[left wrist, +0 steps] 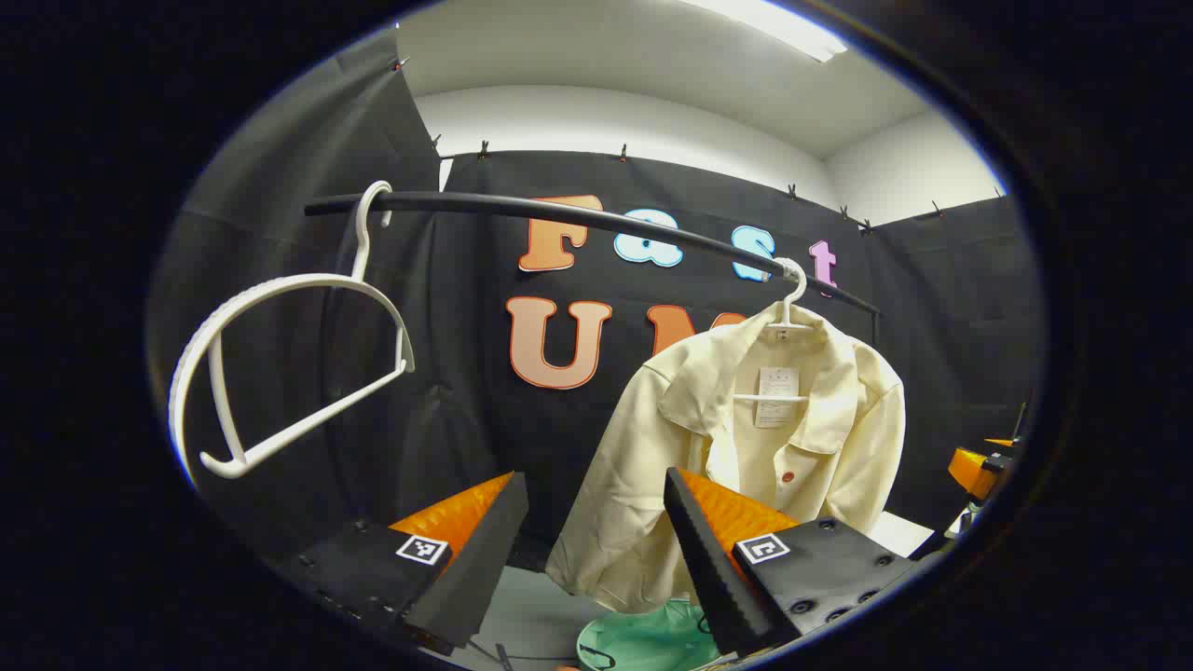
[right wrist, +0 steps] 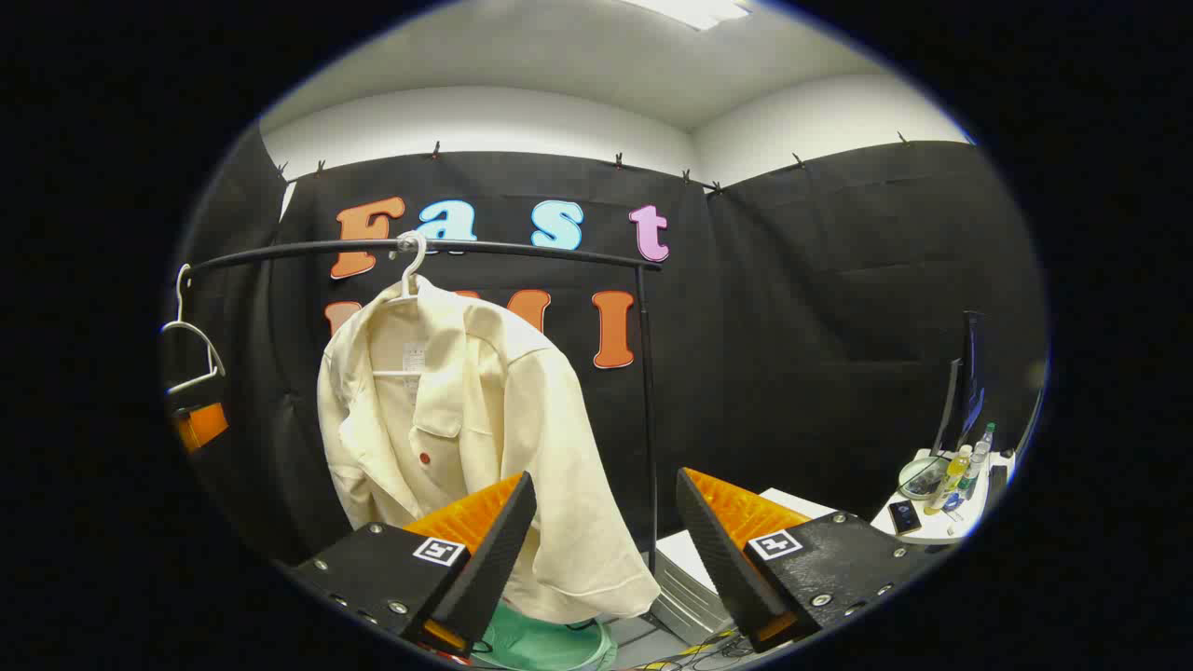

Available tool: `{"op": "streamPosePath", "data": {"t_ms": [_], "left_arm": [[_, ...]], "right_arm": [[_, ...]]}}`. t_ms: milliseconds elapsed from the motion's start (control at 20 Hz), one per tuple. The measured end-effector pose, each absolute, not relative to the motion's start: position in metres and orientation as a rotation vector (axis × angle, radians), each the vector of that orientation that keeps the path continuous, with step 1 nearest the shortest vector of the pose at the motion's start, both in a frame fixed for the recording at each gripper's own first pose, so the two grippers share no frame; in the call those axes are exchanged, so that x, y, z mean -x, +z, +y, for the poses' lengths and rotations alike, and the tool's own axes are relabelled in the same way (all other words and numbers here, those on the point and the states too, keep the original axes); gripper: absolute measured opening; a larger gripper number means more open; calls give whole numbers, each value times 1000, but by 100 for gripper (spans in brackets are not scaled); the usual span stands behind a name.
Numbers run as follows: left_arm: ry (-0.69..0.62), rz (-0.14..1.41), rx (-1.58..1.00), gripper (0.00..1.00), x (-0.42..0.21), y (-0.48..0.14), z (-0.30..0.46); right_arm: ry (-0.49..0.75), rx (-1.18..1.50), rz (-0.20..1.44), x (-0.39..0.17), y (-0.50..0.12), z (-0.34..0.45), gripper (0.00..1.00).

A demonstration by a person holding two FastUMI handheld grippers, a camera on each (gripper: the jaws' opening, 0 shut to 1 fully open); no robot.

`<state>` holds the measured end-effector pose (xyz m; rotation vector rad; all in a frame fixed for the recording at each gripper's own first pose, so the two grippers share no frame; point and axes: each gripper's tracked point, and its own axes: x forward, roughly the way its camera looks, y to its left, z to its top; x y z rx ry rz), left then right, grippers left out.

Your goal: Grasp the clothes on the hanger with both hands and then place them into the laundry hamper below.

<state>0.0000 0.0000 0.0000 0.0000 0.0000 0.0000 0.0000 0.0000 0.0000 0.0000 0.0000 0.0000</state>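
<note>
The cream shirt (left wrist: 746,447) hangs on its white hanger (left wrist: 788,308) from the black rail (left wrist: 596,216), open at the front, its hem drooping just above the green laundry hamper (left wrist: 643,643) on the floor below. I have my left gripper (left wrist: 596,545) spread wide, nothing between its fingers, aimed at the shirt's lower left side but not touching it. In the right gripper view the shirt (right wrist: 466,429) sits off to the left, and my right gripper (right wrist: 606,550) is likewise wide open and empty, pointing more at the rail's upright post (right wrist: 646,410) than at fabric. My worry is the right side: if I close there I may pinch only the loose sleeve, or strike the post. Pulling down with uneven grips could drag the hanger along the rail or leave the collar snagged on it. The empty hanger (left wrist: 280,373) hanging near my left hand could also catch.
</note>
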Motion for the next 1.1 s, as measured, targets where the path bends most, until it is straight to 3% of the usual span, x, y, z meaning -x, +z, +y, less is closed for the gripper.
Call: {"op": "streamPosePath", "data": {"t_ms": [50,450,900,1100], "left_arm": [[-7,-2,-2,96,0,0,0],[-56,7,3,94,-2,-3,0],[-49,16,-3,100,1,-6,7],[-53,17,-10,93,3,-6,8]], "right_arm": [[-8,5,-3,4,0,0,95],[-36,5,6,26,-5,6,95],[-16,3,27,28,-8,17,95],[-14,6,30,33,-10,20,95]]}}
